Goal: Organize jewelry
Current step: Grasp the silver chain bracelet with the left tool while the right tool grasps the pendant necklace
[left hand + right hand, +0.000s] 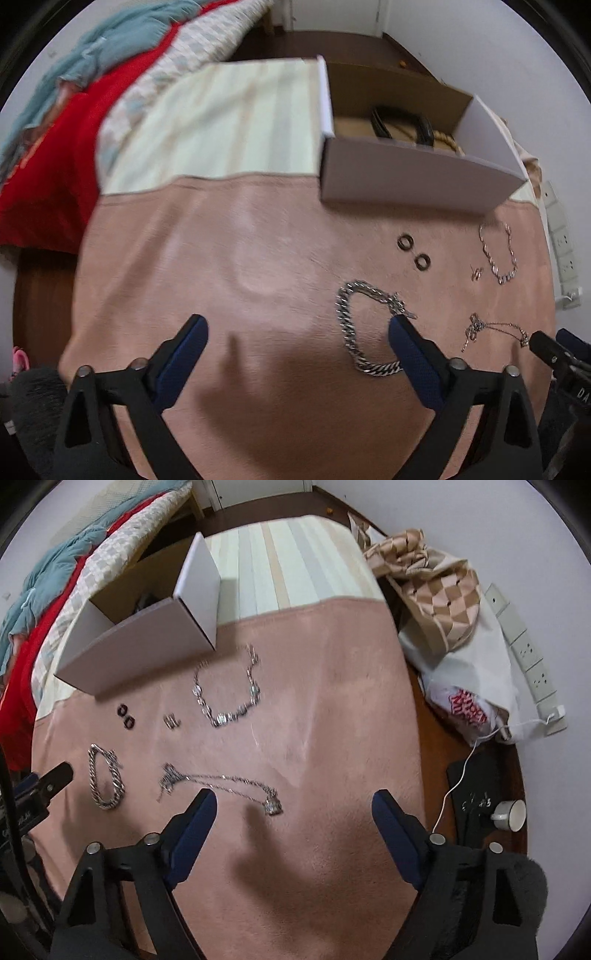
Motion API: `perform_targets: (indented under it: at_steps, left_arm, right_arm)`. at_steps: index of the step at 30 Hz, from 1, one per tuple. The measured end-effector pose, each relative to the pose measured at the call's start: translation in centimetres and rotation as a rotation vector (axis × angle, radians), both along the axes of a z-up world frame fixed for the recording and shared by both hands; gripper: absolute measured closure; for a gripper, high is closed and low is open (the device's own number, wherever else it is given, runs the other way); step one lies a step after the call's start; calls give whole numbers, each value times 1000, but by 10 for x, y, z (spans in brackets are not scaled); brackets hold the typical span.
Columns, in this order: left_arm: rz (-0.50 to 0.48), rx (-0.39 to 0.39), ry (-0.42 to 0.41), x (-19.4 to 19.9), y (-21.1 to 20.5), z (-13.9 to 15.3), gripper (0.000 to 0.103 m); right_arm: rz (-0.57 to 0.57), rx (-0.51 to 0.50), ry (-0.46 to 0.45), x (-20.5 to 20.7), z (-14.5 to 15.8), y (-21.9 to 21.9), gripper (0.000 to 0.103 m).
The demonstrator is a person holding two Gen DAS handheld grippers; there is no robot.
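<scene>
- A white cardboard box point(413, 177) is used as the landmark; it is set open on a pink cloth point(236, 258) that covers the counter, with dark looped items seen inside it.
- Just in front of the box, two dark rings point(413, 252) are laid side by side on the cloth.
- Beside the rings, further from the box's left corner, a small pair of earrings point(171, 722) is seen, and next to them a linked bracelet point(229, 686) with pale stones.
- Nearer the cameras than the rings, a heavy silver chain bracelet point(354, 325) is laid in a loop.
- A thin necklace with a pendant point(221, 786) is stretched out beside the chain, well apart from the box.
- The left claw point(297, 330) is held spread wide above the cloth, its right finger overlapping the chain bracelet in view; contact cannot be judged.
- The right claw point(293, 806) is likewise held spread, with nothing pinched, over the necklace's pendant end.
</scene>
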State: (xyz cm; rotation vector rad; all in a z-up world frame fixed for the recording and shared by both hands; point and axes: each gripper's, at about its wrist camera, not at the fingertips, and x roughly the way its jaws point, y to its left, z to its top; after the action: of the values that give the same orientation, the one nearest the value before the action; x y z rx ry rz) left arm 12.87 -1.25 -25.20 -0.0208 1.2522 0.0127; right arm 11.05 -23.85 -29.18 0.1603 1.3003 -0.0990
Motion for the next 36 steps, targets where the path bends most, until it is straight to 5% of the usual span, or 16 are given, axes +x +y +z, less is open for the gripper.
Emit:
perform_targets:
  at_steps: [3,8,10,23,25,26,36]
  left_arm:
    - [-27,-15,25,0,-7,-11,15]
    - [-86,2,0,-1,-22,-16,47]
    - [-102,7,-16,-2,-26,-12,98]
    - [-89,-13,-60,-20,-19,14,97]
    - [-87,-21,-66,-25,-17,19,97]
    - [-86,-26,-68,-26,-16,21,97]
    - [-94,-94,-129,-25,-9,61,98]
  right_arm:
    - [7,-9,-2,-4,-7,3,16]
    - [3,-9,-9,-8,-10,2,19]
    - [-4,-4,-13,-11,-9,-1,21]
    - [60,-59,-74,-13,-14,16,55]
    - [74,-96,-90,-13,-14,21,87]
    - [76,-105,-92,-13,-14,23,92]
    - [82,56,-162,-21,21,27,93]
